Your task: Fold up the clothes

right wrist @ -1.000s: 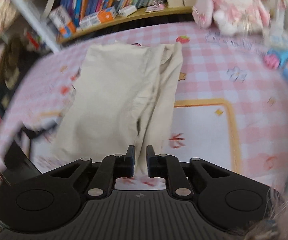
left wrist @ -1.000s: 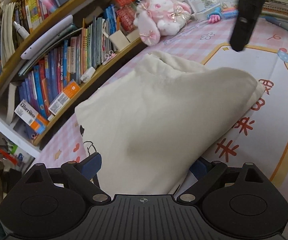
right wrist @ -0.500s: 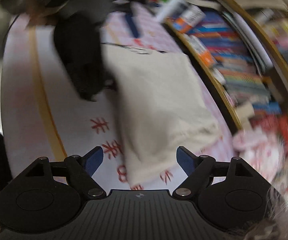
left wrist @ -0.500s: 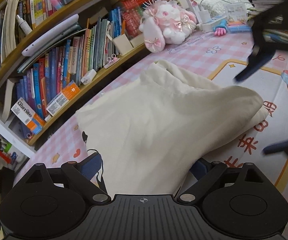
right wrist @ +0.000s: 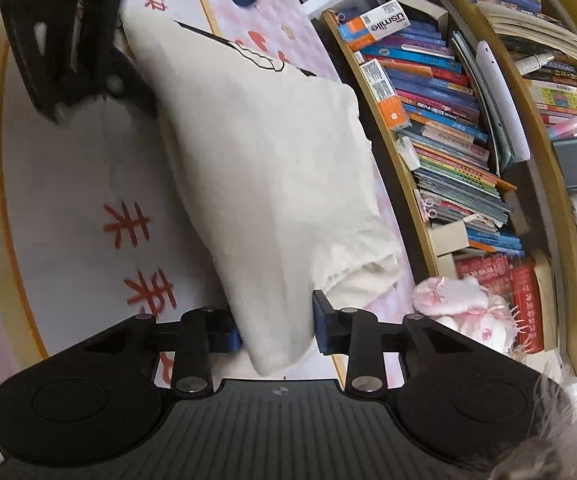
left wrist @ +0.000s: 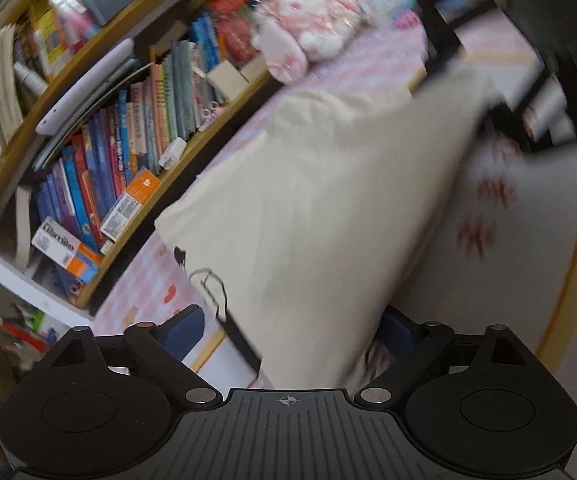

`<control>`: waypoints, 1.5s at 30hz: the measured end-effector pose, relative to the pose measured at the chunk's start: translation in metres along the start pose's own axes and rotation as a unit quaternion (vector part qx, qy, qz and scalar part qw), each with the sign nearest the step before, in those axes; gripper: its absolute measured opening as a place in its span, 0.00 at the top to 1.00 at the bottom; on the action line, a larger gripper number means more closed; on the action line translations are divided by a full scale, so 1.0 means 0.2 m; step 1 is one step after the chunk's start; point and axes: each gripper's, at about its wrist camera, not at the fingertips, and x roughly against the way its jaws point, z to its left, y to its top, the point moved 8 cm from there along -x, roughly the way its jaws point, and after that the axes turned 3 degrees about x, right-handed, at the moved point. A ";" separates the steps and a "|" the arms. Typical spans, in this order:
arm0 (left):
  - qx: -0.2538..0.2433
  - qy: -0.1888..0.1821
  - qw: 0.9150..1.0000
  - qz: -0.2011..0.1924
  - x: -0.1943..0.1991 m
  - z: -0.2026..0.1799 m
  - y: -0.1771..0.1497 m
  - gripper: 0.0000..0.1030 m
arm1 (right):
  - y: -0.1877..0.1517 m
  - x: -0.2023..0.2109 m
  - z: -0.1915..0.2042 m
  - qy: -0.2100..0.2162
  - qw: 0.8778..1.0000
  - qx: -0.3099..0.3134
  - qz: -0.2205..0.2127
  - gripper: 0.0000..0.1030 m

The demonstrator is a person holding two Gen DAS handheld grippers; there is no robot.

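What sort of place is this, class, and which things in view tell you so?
Probably a child's bedroom or study corner at home: a crammed bookshelf, a pink plush rabbit and a pink checked cartoon mat under the cream garment.

1. A home, likely a child's room, is indicated.
2. Crowded bookshelves (right wrist: 468, 128) are seen beside a pink checked cartoon-printed cover (left wrist: 528, 240).
3. A pink plush rabbit (left wrist: 304, 28) is seen there.

You have soft, matt cream cloth in the garment (right wrist: 260, 168), lying on a smooth printed mat (right wrist: 68, 200). Beside the garment, the shelf (right wrist: 392, 160) looks like varnished wood, packed with glossy paper books (right wrist: 448, 128). Near it, the plush toy (right wrist: 468, 312) is fluffy. Your right gripper (right wrist: 276, 334) is matt black plastic with 2 shiny metal pins.
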 end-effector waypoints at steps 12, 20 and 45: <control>-0.116 -0.019 0.993 -0.002 0.04 -0.12 -0.09 0.93 | -0.07 0.05 0.05 0.008 1.000 0.024 0.009 0.84; -0.134 -0.060 0.989 -0.013 0.23 -0.15 -0.06 0.96 | -0.07 0.17 0.00 0.049 0.999 -0.008 0.007 0.88; 0.006 -0.125 0.991 -0.037 0.73 0.08 0.21 0.96 | -0.11 0.88 -0.31 0.159 0.978 -0.125 -0.056 0.88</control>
